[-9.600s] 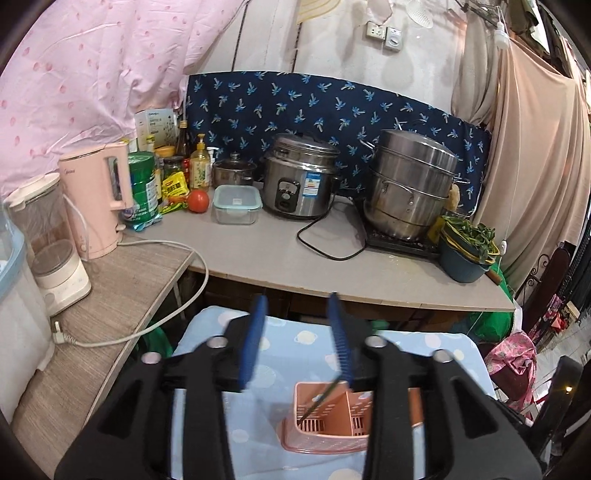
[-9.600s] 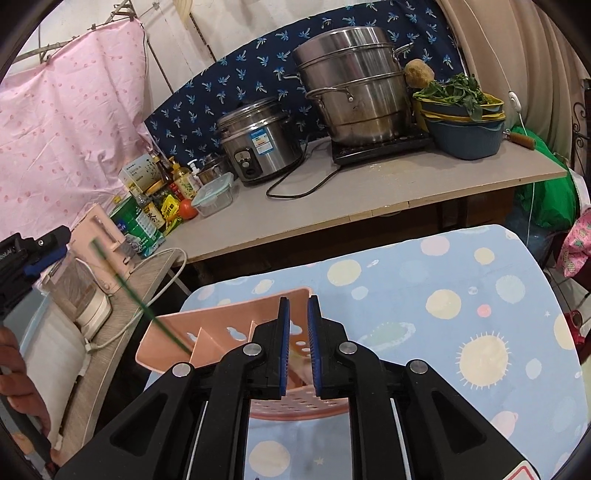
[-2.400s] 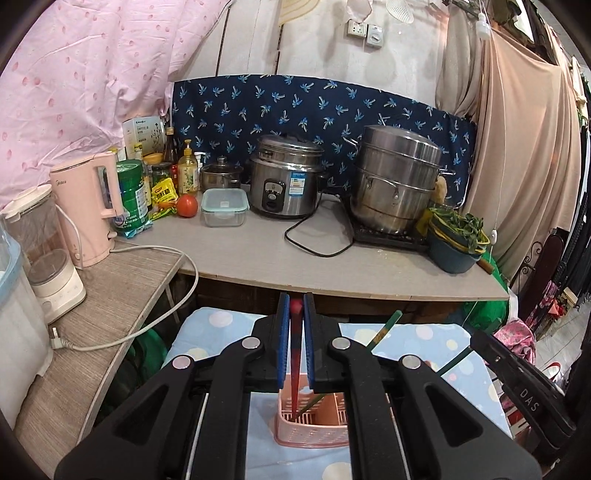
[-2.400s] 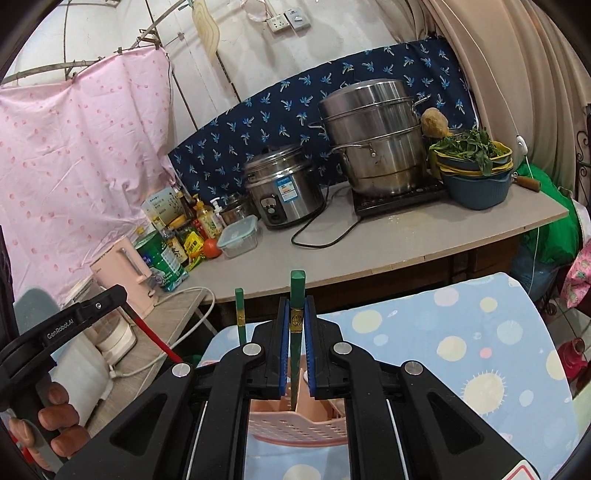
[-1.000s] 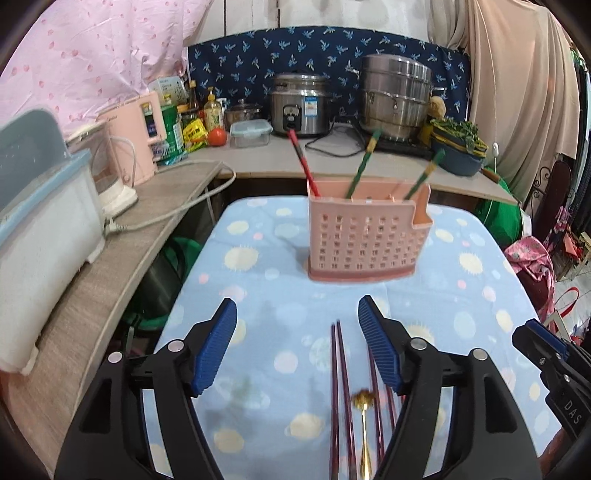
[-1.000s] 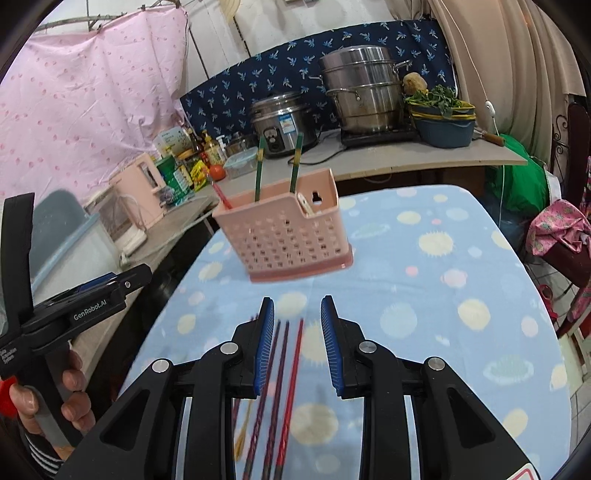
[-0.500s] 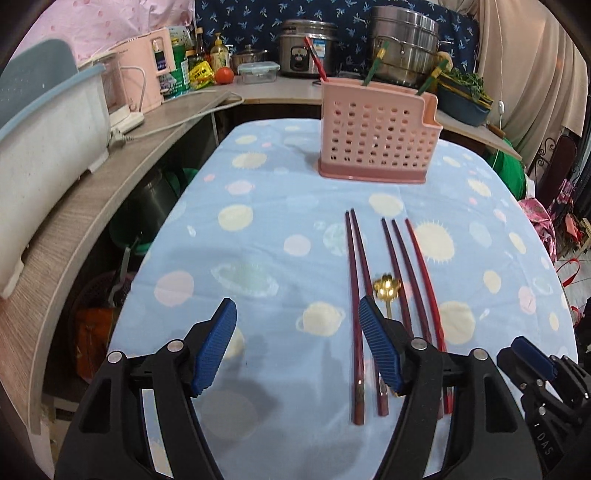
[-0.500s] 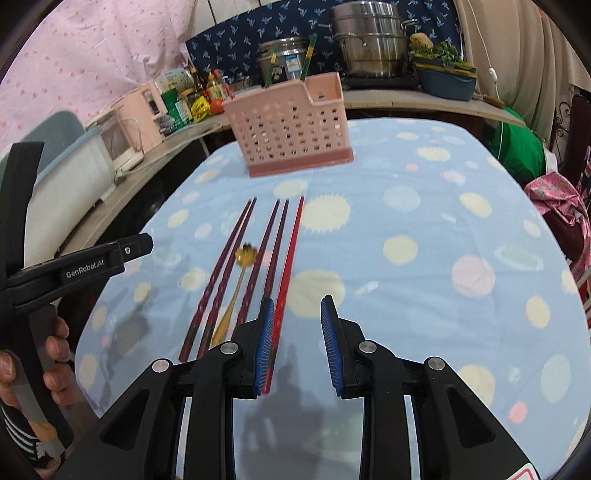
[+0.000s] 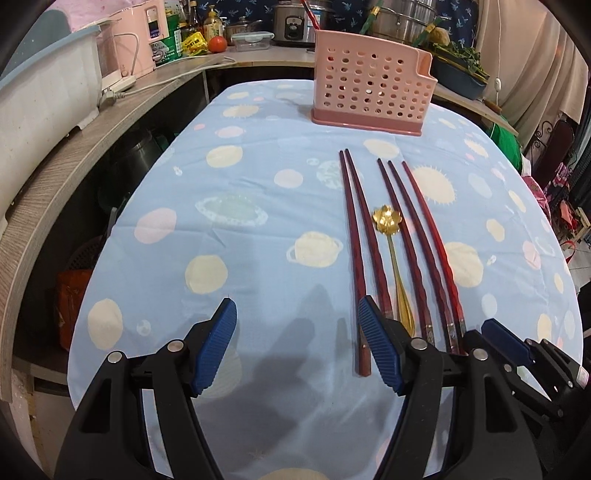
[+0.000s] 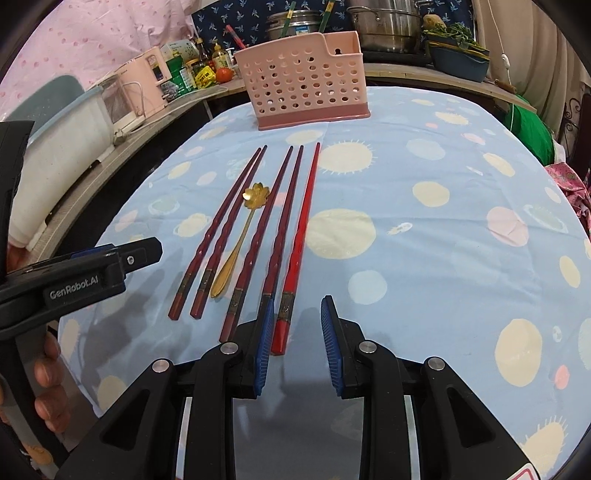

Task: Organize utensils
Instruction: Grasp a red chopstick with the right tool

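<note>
Left gripper [image 9: 297,343]: jaws wide, nothing between them, low over bare cloth at frame bottom; its body reads "GenRobot.AI" in the right wrist view. Right gripper [image 10: 297,345]: jaws narrowly apart, empty, with the bright red chopstick [image 10: 301,236] end just at the left pad. Five chopsticks and gold spoon [image 9: 391,254] lie mid-frame; pink utensil basket [image 9: 369,92] upper centre. Tablecloth [image 10: 461,240] open at right.

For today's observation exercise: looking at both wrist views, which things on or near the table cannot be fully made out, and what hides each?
- Left wrist view: near ends of the dark red chopsticks hidden behind the left gripper.
- Both views: bottoms of the green chopsticks hidden inside the pink perforated plastic basket.
- Right wrist view: the hand cut off by the edge.
</note>
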Demonstrator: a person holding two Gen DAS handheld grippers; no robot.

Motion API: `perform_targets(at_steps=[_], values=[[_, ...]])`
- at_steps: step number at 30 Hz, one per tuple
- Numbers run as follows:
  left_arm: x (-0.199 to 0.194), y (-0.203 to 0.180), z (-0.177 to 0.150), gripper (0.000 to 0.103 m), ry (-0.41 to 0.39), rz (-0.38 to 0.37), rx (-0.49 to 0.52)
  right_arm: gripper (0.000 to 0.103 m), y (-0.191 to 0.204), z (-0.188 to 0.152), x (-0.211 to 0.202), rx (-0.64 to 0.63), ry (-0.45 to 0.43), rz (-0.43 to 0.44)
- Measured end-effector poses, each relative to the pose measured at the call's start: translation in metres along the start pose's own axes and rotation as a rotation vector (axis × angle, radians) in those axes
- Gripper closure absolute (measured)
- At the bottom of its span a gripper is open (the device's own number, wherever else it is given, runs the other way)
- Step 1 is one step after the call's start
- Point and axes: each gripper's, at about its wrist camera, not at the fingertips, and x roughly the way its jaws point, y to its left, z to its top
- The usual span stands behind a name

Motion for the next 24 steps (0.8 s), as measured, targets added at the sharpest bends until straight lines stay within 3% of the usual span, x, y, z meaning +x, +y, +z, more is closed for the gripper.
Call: perform_targets(at_steps=[6, 11, 20, 24], values=[[0.003, 0.001, -0.008, 0.038, 0.016, -0.009, 0.001, 0.081, 0.002, -0.002, 0.003, -0.024, -0.008, -0.032], [0.004, -0.001, -0.011, 0.038, 0.023, -0.03, 0.004, 0.096, -0.005, -0.003, 0.002, -0.009, -0.015, -0.048], [0.011, -0.015, -0.018, 0.038, 0.037, -0.048, 0.028, 0.096, -0.011, -0.005, -0.001, 0.009, -0.016, -0.04], [0.018, -0.015, -0.019, 0.045, 0.051, -0.045, 0.023, 0.096, -0.013, -0.005, 0.0, 0.018, -0.015, -0.031]])
